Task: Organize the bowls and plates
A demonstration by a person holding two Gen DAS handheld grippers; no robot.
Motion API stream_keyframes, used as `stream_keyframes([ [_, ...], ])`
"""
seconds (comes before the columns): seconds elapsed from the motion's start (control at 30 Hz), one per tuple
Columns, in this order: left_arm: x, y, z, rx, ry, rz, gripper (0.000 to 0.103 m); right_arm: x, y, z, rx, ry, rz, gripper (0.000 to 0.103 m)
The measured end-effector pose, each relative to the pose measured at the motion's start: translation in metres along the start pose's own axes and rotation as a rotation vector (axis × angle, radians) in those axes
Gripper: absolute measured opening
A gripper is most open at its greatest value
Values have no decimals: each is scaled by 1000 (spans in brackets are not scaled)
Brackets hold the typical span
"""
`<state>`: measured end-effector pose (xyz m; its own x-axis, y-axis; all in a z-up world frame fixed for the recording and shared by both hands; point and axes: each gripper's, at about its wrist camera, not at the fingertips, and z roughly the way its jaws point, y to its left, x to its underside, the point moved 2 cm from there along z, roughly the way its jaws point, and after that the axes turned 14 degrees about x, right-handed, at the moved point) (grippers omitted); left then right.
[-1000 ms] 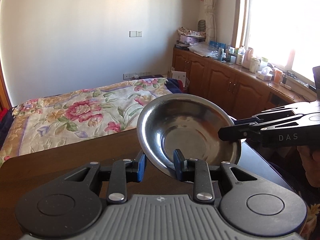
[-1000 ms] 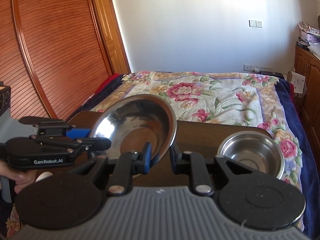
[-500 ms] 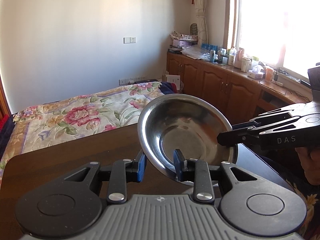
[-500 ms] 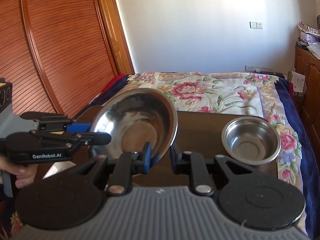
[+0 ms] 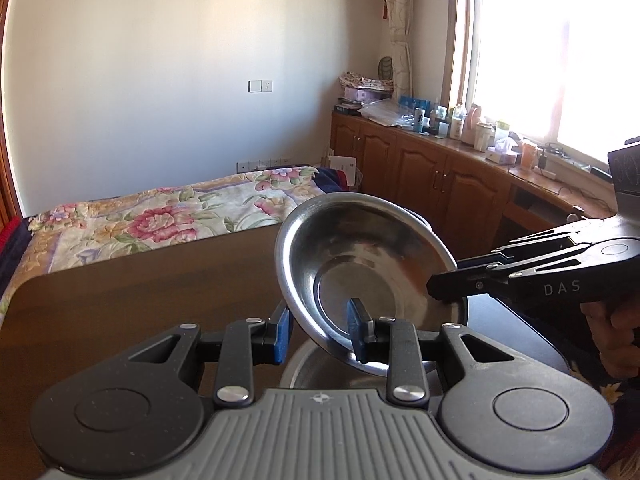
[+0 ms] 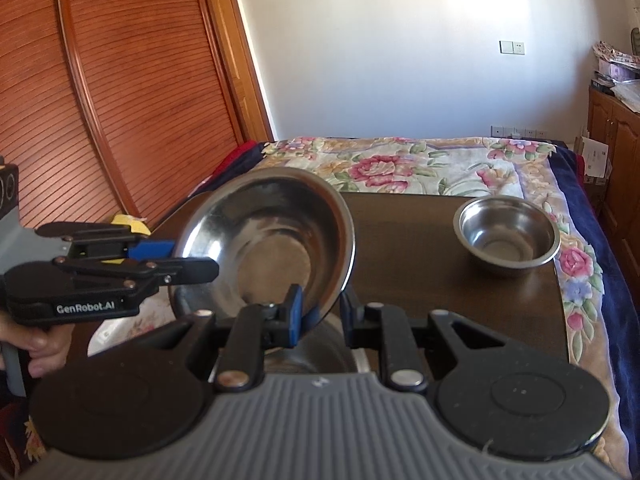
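Since the earlier frames, the tilted steel plate (image 5: 372,272) has been carried across the tabletop (image 5: 140,292) toward a second steel bowl (image 5: 316,368) that is now seen directly beneath it at the bottom centre of the left wrist view; the small bowl (image 6: 507,236) has slid toward the upper right of the right wrist view.

The plate is held by both tongs at once. The left tongs (image 5: 320,330) are clenched on its lower rim, and the right tongs (image 6: 318,314) are clenched on the opposite rim, each rim passing between the pads. A two-sided grip is judged to be used because the plate is wide and shallow, so that it is kept from swinging. It is held steeply tilted, its hollow turned toward both cameras, clear of the surface.

The lower bowl is only partly seen behind the tong bodies, so its full rim cannot be judged. Stacking onto it appears to be the step in hand; levelling of the plate would be needed first.

Open tabletop is left to the upper left of the left wrist view. The tabletop's rounded edge lies close at the right of that view, just beyond the plate, and the small bowl stands near the far right edge, well apart from the plate.
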<state>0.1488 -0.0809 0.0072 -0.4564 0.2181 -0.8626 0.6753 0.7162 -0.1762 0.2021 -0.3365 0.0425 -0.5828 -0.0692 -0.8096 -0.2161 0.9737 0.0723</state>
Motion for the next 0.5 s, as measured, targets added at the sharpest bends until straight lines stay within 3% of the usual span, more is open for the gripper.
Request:
stream_keyframes([
  [0.5, 36, -11, 0, -2, 56, 40, 32, 29, 6, 0, -39, 44, 16, 22],
])
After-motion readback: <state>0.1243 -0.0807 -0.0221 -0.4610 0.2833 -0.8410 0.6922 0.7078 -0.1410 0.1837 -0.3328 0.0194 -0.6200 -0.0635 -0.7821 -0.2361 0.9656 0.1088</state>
